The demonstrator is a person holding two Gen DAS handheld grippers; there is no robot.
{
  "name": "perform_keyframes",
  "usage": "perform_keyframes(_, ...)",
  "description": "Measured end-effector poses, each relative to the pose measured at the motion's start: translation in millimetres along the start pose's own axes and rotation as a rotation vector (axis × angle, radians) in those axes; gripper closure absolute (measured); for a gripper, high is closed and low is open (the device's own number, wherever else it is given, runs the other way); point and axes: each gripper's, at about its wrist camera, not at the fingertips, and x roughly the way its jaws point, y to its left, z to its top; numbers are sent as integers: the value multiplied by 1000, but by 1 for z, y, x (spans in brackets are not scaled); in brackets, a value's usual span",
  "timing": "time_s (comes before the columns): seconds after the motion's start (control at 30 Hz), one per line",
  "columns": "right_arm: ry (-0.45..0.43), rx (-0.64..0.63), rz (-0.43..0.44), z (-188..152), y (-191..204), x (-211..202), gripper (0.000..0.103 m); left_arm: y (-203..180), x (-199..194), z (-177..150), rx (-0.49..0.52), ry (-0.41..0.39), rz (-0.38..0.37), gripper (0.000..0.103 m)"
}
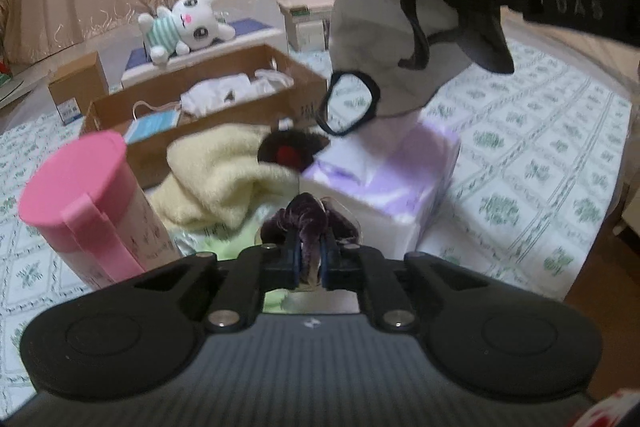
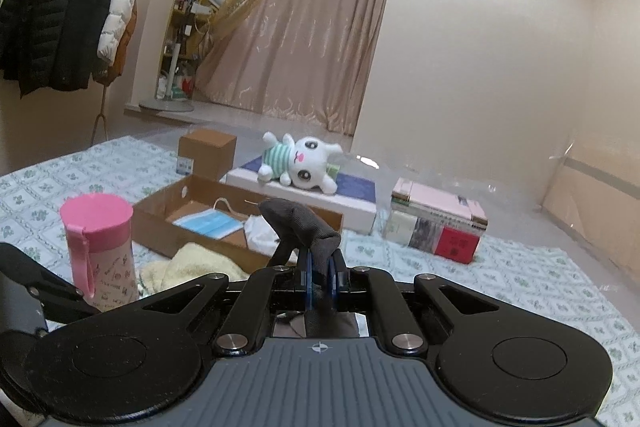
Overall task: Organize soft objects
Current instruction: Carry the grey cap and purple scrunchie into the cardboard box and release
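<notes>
Grey cloth face mask with black ear loops point(image 1: 384, 39) hangs pinched in the right gripper point(image 2: 320, 277), lifted above the purple-wrapped white pack point(image 1: 384, 183). The left gripper point(image 1: 310, 259) pinches a dark purple velvet scrunchie point(image 1: 308, 223) low and near. Both look mid-carry; next, I'd guess, each goes left and far into the open brown cardboard box point(image 1: 216, 115), where a blue mask and white cloth lie. A cream fleece towel point(image 1: 224, 179) and pink lidded tumbler point(image 1: 88, 203) crowd the near approach.

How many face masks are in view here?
2: a gray face mask hanging from the right gripper, and a blue surgical mask lying in the cardboard box. Others may be hidden under cloth.
</notes>
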Motion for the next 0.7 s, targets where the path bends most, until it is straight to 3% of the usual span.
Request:
perform_keyframes(0.4, -85, -32, 21, 47, -10, -4, 95, 33, -49, 56, -12, -103, -11, 95)
perform_keyframes(0.7, -85, -53, 89, 79, -3, 44, 95, 90, -42, 110, -18, -123, 21, 95)
